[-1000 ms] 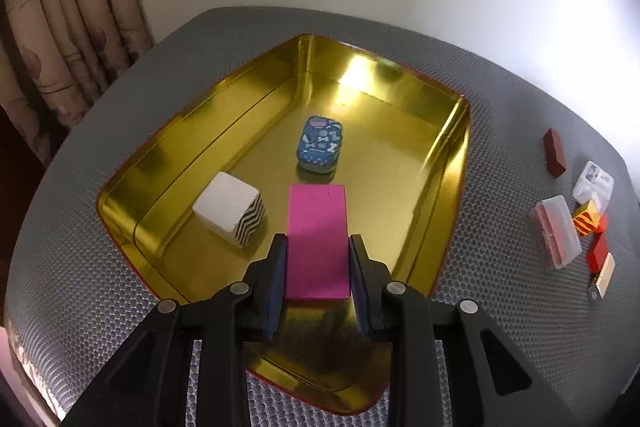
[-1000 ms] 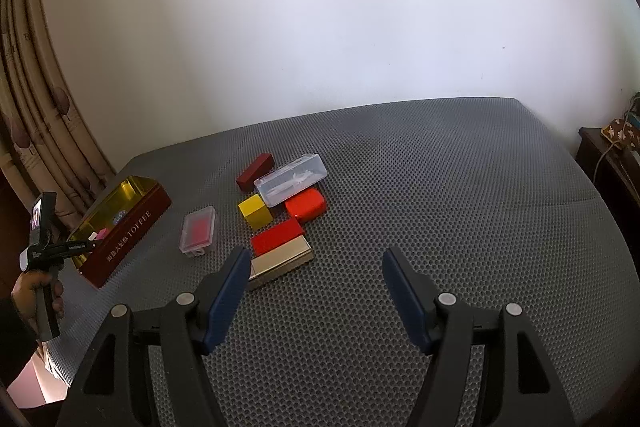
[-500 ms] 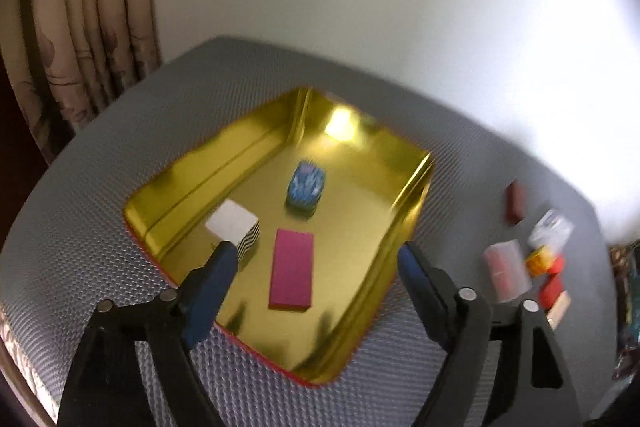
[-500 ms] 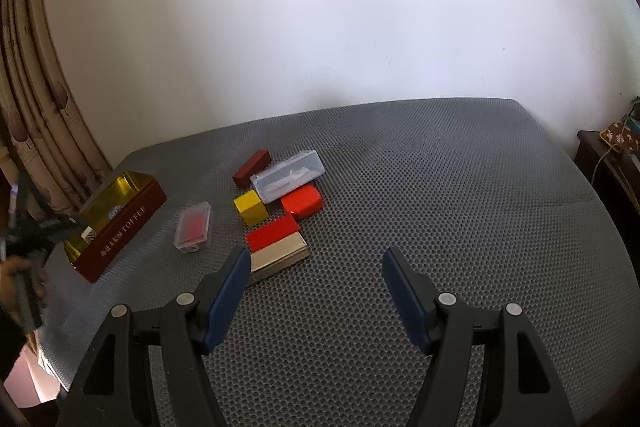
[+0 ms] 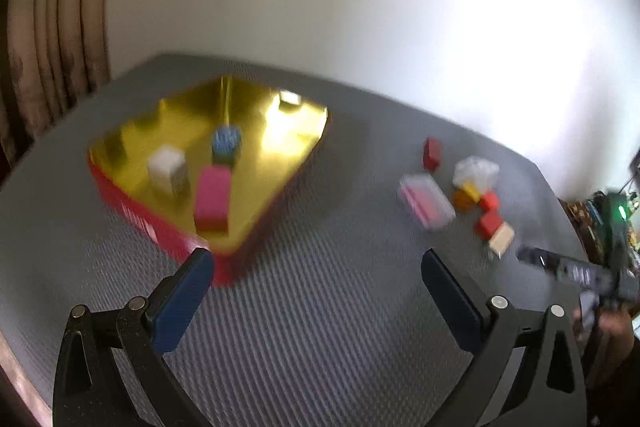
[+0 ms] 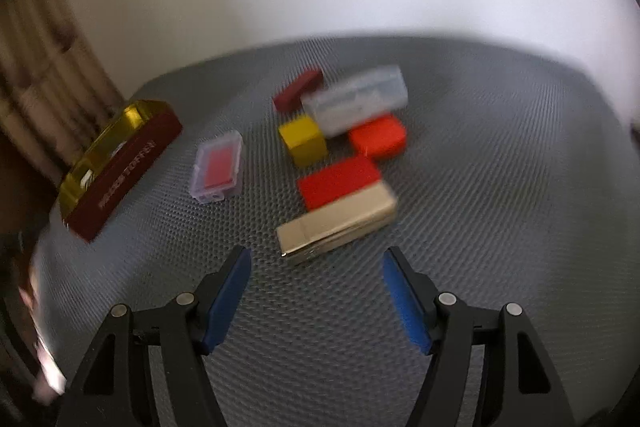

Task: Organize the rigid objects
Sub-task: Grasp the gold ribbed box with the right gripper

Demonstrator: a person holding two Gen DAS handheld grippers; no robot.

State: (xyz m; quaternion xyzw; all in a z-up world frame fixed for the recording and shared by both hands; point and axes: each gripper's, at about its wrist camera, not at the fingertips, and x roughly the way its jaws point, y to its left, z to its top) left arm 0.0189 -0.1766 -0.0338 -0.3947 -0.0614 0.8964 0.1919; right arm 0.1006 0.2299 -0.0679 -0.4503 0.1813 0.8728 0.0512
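The left claw hangs spread and empty over the grey honeycomb-textured table; at its eleven o'clock sits the tin — gold inside, red outside — holding a pink block, a white cube and a small blue case. The right claw is spread too, with the beige box just at twelve o'clock. Behind it lie a red block, yellow cube, orange case, two clear plastic cases and a dark red bar — roughly a third looks sorted.
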